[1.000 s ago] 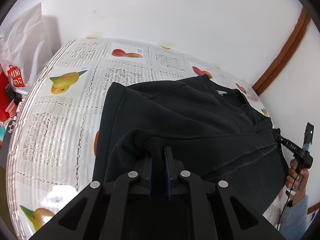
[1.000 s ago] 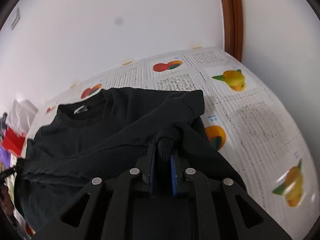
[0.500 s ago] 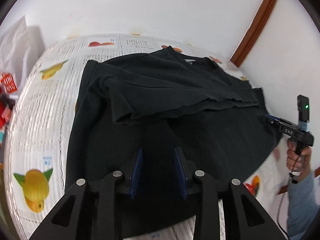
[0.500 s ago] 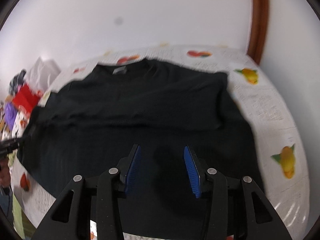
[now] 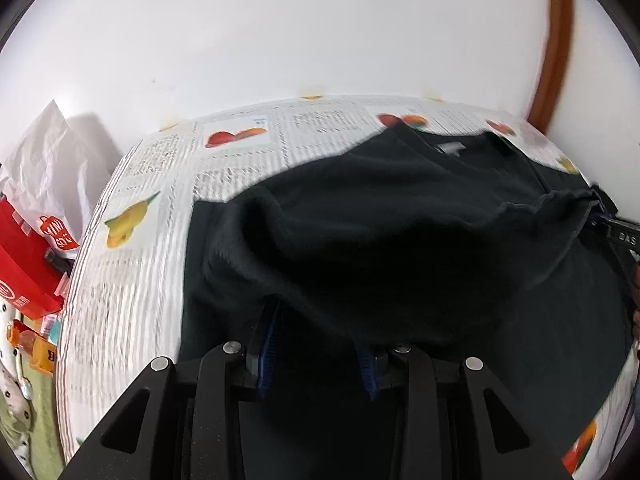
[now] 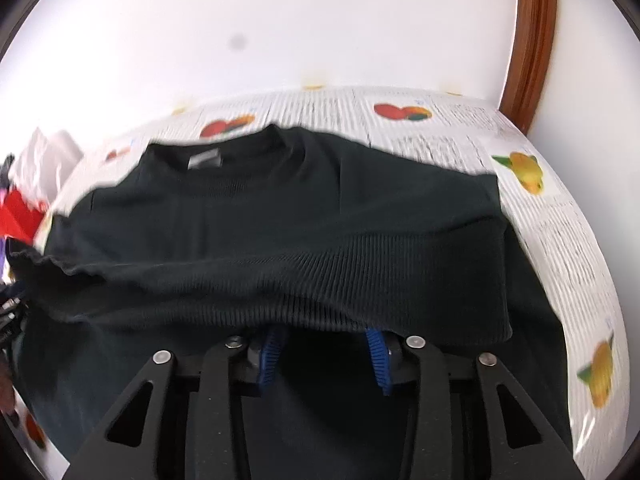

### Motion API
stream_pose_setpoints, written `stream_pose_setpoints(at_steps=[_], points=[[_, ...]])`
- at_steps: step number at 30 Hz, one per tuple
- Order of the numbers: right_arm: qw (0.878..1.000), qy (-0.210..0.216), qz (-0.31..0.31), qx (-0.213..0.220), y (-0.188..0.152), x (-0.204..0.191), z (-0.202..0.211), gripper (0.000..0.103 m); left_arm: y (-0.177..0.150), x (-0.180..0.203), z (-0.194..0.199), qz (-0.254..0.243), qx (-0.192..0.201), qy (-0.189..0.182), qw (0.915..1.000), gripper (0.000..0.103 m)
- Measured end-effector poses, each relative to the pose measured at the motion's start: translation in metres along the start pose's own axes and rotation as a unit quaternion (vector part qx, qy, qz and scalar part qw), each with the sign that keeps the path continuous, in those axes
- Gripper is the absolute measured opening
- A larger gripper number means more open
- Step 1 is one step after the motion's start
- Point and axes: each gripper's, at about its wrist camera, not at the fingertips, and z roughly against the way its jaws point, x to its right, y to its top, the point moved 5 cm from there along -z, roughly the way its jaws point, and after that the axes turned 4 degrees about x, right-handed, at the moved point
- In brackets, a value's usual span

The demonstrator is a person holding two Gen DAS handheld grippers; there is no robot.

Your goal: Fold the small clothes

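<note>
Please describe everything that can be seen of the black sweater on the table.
The black sweater is a dark knit garment with a ribbed hem, a round neckline and a small grey label inside the collar. It lies spread on the fruit-print tablecloth, collar toward the wall. Its lower part is folded up over the body, so the ribbed band runs across the middle. That edge drapes over the fingers of the left gripper and of the right gripper. The image is blurred, so finer details are unclear.
</note>
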Motion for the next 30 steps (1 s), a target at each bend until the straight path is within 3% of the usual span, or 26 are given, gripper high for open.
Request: stream_pose_setpoints(at_steps=[5,10,13,18,22,23,25,27,30], points=[[0.999,-0.007,0.001,0.031,0.04,0.011,-0.005,0.036,0.02,-0.016,-0.012,0.025,-0.002,-0.015,0.9996,0.032],[0.998,-0.033,0.03,0.05,0.048,0.031,-0.002,0.039,0.026,-0.037,-0.003,0.027,0.016,-0.013,0.9994,0.034],[0.996,-0.062,0.039,0.042,0.047,0.05,-0.008,0.043,0.022,-0.046,-0.011,0.025,0.003,-0.015,0.9996,0.037],[0.999,-0.049,0.02,0.011,0.038,0.065,-0.027,0.043,0.018,-0.055,-0.025,0.051,-0.011,-0.04,0.9978,0.036],[0.997,-0.061,0.04,0.015,0.038,0.058,-0.031,0.032,0.021,-0.046,-0.028,0.046,-0.007,-0.042,0.998,0.021],[0.997,-0.062,0.045,0.018,0.038,0.056,-0.03,0.026,0.022,-0.043,-0.026,0.037,0.001,-0.032,0.9988,0.011],[0.997,-0.053,0.057,0.025,0.039,0.053,-0.027,0.016,0.025,-0.04,-0.021,0.022,0.017,-0.022,0.9994,0.01],[0.996,-0.041,0.064,0.048,0.043,0.055,-0.016,0.014,0.029,-0.047,-0.012,0.044,0.044,-0.025,0.9977,0.01],[0.996,-0.003,0.018,0.088,0.051,0.07,0.002,0.013,0.032,-0.054,-0.01,0.067,0.053,-0.039,0.9955,0.01]])
